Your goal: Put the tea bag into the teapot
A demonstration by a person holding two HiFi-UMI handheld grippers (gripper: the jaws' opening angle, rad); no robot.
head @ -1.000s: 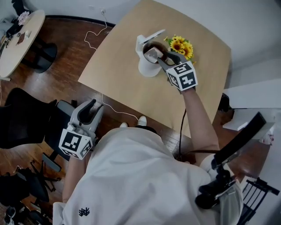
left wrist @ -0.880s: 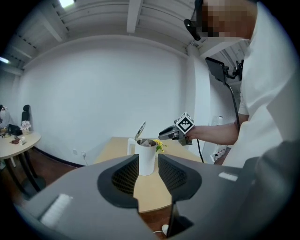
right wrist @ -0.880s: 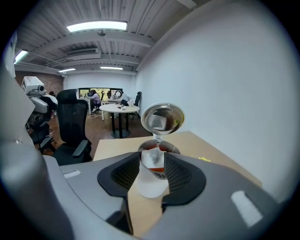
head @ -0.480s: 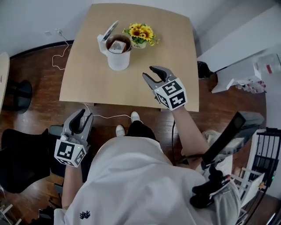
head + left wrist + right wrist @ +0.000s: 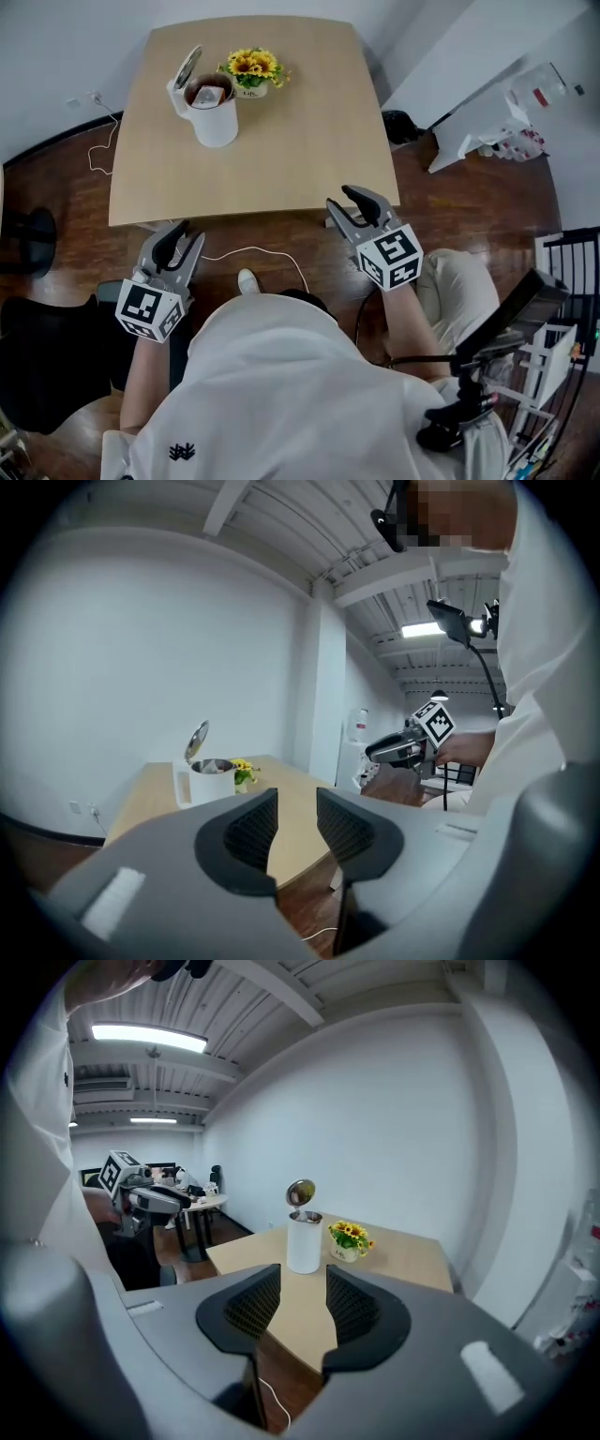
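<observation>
Well, my left gripper (image 5: 187,233) hangs off the near edge of the bench (image 5: 309,131), well short of the teapot (image 5: 214,120) and a little to its left. Its jaws are parted, with nothing between them but air. The white teapot stands upright toward the far left corner of the bench, and its lid (image 5: 187,67) is tipped up and back on the teapot's left side. The tea bag (image 5: 210,95) lies inside the teapot's open mouth, a pale square against the dark interior. Just beside the teapot on its right sits a small pot of yellow flowers (image 5: 251,66). Further right, and much nearer to me than the teapot, my right gripper (image 5: 345,199) hovers at the bench's near edge, well apart from the teapot. Its jaws stand apart and hold nothing. In the right gripper view the teapot shows beyond the gap between the jaws, lid raised, with the flowers at its right.
</observation>
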